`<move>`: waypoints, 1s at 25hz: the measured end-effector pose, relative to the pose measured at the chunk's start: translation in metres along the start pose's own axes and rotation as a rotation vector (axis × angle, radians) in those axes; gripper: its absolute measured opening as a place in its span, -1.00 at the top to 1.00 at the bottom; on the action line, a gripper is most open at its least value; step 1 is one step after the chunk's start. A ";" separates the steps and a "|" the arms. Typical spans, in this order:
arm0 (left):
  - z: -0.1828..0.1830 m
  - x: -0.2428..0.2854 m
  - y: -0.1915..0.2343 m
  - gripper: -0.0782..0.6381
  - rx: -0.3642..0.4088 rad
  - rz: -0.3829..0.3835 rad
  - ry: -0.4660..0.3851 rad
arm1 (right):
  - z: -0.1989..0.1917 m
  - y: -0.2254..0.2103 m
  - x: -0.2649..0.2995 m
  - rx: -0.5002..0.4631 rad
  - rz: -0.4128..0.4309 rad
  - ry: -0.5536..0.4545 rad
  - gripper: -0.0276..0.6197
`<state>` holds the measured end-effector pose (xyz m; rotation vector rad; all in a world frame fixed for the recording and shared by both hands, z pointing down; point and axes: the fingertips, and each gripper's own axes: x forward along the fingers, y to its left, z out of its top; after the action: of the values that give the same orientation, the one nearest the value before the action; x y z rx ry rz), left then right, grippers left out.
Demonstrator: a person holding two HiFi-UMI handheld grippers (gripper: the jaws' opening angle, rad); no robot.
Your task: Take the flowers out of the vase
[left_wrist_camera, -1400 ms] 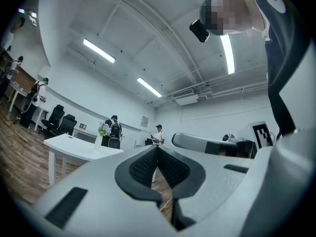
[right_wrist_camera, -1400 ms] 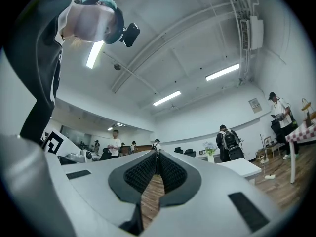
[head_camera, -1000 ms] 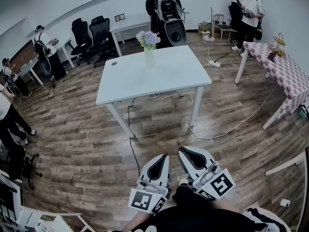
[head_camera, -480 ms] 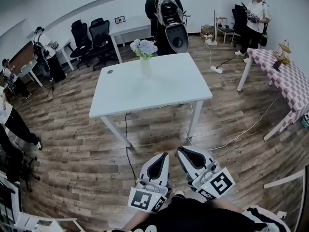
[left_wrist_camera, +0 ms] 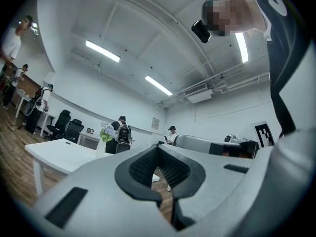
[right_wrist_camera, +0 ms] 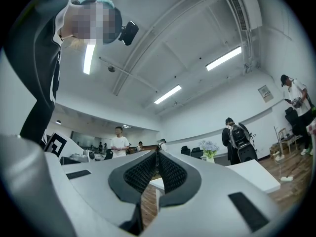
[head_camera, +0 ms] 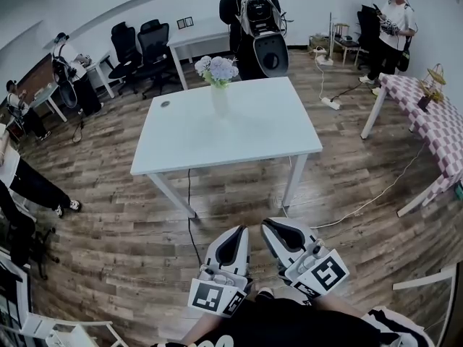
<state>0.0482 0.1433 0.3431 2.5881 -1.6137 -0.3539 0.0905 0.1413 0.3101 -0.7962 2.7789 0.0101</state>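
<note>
Table [head_camera: 239,139], white; vase [head_camera: 220,100], pale white; flowers [head_camera: 215,68], pale lilac and white with green leaves; floor [head_camera: 108,215], brown wood planks. Tablecloth [head_camera: 427,118], pink-and-white check; office chairs [head_camera: 155,40], black. Left gripper [head_camera: 237,231] and right gripper [head_camera: 270,224]: light grey shells, black pads, black-and-white square markers.

The room is lit brightly by ceiling strip lights [left_wrist_camera: 102,51]. Straight lines are bent at the edges, and corners are darkened.

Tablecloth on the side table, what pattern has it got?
Checked, in small pinkish and white squares. The tablecloth shows best in the head view.
</note>
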 end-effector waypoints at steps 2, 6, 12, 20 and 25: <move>0.001 0.004 -0.001 0.77 0.002 0.000 0.002 | 0.001 -0.005 0.001 0.006 -0.001 -0.002 0.83; -0.002 0.007 0.000 0.77 0.004 0.009 0.009 | -0.001 -0.012 0.003 0.017 0.004 -0.001 0.83; -0.002 0.006 0.011 0.77 0.003 0.043 0.010 | -0.007 -0.013 0.012 0.034 0.022 0.007 0.83; -0.005 0.025 0.031 0.77 0.004 0.031 0.004 | -0.012 -0.031 0.033 0.007 0.024 0.009 0.83; 0.001 0.047 0.049 0.77 0.010 0.009 -0.006 | -0.012 -0.046 0.057 -0.005 0.024 -0.001 0.83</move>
<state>0.0248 0.0800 0.3434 2.5884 -1.6332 -0.3538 0.0651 0.0721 0.3106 -0.7641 2.7885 0.0225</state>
